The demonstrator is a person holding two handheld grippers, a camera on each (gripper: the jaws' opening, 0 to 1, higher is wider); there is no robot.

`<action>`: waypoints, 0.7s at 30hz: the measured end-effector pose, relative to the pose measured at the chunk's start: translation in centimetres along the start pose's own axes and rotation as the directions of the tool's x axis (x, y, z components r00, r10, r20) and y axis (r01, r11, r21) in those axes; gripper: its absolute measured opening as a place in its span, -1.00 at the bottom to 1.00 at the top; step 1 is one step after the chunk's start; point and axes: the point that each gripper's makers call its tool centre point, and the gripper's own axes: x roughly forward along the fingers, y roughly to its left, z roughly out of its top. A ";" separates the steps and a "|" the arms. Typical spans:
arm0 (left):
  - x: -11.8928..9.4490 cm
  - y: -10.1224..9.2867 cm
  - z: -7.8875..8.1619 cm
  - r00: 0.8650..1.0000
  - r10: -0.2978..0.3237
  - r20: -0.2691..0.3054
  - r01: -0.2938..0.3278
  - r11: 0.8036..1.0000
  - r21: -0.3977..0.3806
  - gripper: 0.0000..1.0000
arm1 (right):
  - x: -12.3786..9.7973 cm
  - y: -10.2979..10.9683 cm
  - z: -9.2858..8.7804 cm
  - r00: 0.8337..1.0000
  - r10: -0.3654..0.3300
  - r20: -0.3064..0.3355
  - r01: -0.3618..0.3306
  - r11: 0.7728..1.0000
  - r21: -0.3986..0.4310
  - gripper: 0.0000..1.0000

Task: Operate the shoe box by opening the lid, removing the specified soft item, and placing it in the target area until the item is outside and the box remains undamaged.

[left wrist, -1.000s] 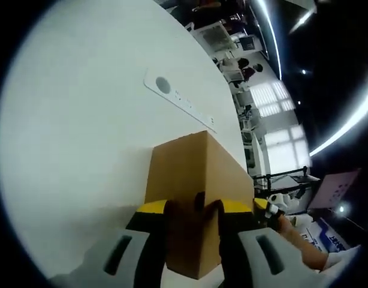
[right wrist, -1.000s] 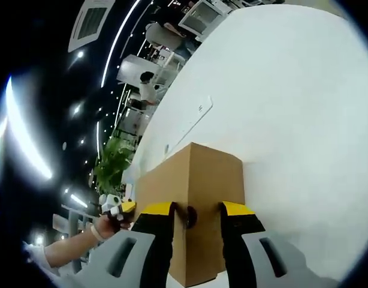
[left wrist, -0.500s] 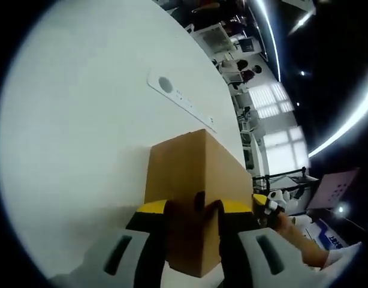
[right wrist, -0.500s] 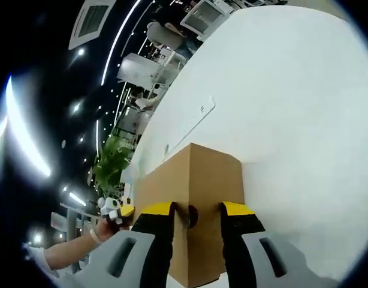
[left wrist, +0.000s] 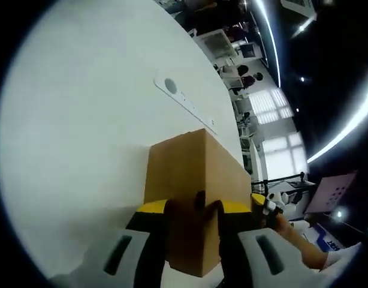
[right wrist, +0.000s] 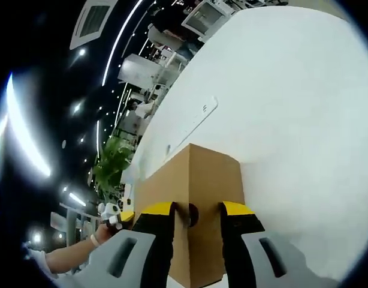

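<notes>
A brown cardboard shoe box (left wrist: 190, 165) stands on the white table (left wrist: 70, 120), and I hold it at both ends. My left gripper (left wrist: 193, 219) is shut on one end, its yellow-tipped jaws pressed on either side of a dark round hole. The right gripper (left wrist: 263, 205) peeks out past the box's far end, with a hand behind it. In the right gripper view, my right gripper (right wrist: 195, 219) is shut on the other end of the box (right wrist: 202, 177), again astride a round hole. The left gripper (right wrist: 117, 215) appears low at the left. I cannot see the lid seam or what is inside.
A long white plate (left wrist: 184, 99) with a grey round mark lies flat on the table beyond the box, also visible as plate (right wrist: 196, 120). The table (right wrist: 292, 90) stretches wide past it. A green plant (right wrist: 109, 168), desks and ceiling lights lie beyond the table's edge.
Both views have tilted slightly, so the background has shifted. The box sits the same between both pairs of jaws.
</notes>
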 end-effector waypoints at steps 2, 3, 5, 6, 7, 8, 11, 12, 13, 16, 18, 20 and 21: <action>-0.1 0.1 -0.1 1.000 -0.004 0.008 0.004 1.000 -0.005 -0.38 | 0.0 0.1 -0.1 1.000 0.000 -0.001 0.000 1.000 -0.001 -0.43; -0.2 0.1 -0.1 1.000 -0.004 0.010 0.004 1.000 -0.007 -0.38 | 0.0 0.1 -0.1 1.000 0.000 -0.001 0.000 1.000 0.000 -0.43; -0.2 0.1 -0.1 1.000 -0.005 0.012 0.005 1.000 -0.006 -0.38 | 0.1 0.1 -0.1 1.000 0.000 -0.001 0.000 1.000 0.000 -0.43; -0.2 0.1 -0.1 1.000 -0.004 0.012 0.004 1.000 -0.006 -0.38 | 0.1 0.1 -0.1 1.000 0.000 0.000 0.000 1.000 0.001 -0.44; -0.3 0.1 -0.1 1.000 -0.004 0.012 0.004 1.000 -0.005 -0.38 | 0.1 0.1 -0.2 1.000 0.000 0.000 0.000 1.000 0.000 -0.44; -0.3 0.2 -0.1 1.000 -0.004 0.013 0.005 1.000 -0.006 -0.38 | 0.1 0.2 -0.2 1.000 0.000 0.000 0.000 1.000 0.000 -0.44; -0.5 0.3 -0.2 1.000 -0.008 0.017 0.008 1.000 -0.008 -0.38 | 0.2 0.2 -0.3 1.000 0.002 0.002 -0.002 1.000 0.000 -0.44; -0.5 0.3 -0.2 1.000 -0.009 0.018 0.009 1.000 -0.010 -0.38 | 0.2 0.2 -0.3 1.000 0.001 0.003 -0.001 1.000 0.000 -0.44; -0.6 0.3 -0.3 1.000 -0.009 0.021 0.009 1.000 -0.010 -0.38 | 0.2 0.2 -0.3 1.000 0.001 0.002 -0.001 1.000 -0.002 -0.44; -0.7 0.3 -0.4 1.000 -0.010 0.027 0.010 1.000 -0.012 -0.38 | 0.3 0.3 -0.4 1.000 0.004 0.004 -0.004 1.000 -0.003 -0.44; -0.7 0.3 -0.5 0.999 -0.009 0.031 0.009 1.000 -0.011 -0.38 | 0.2 0.3 -0.5 1.000 0.005 0.006 -0.005 1.000 -0.003 -0.44; -0.8 0.3 -0.5 0.999 -0.009 0.034 0.009 1.000 -0.013 -0.38 | 0.2 0.3 -0.5 1.000 0.005 0.011 -0.005 1.000 -0.004 -0.44; -0.8 0.3 -0.5 0.999 -0.009 0.035 0.010 1.000 -0.013 -0.38 | 0.2 0.3 -0.6 1.000 0.005 0.012 -0.005 1.000 -0.003 -0.44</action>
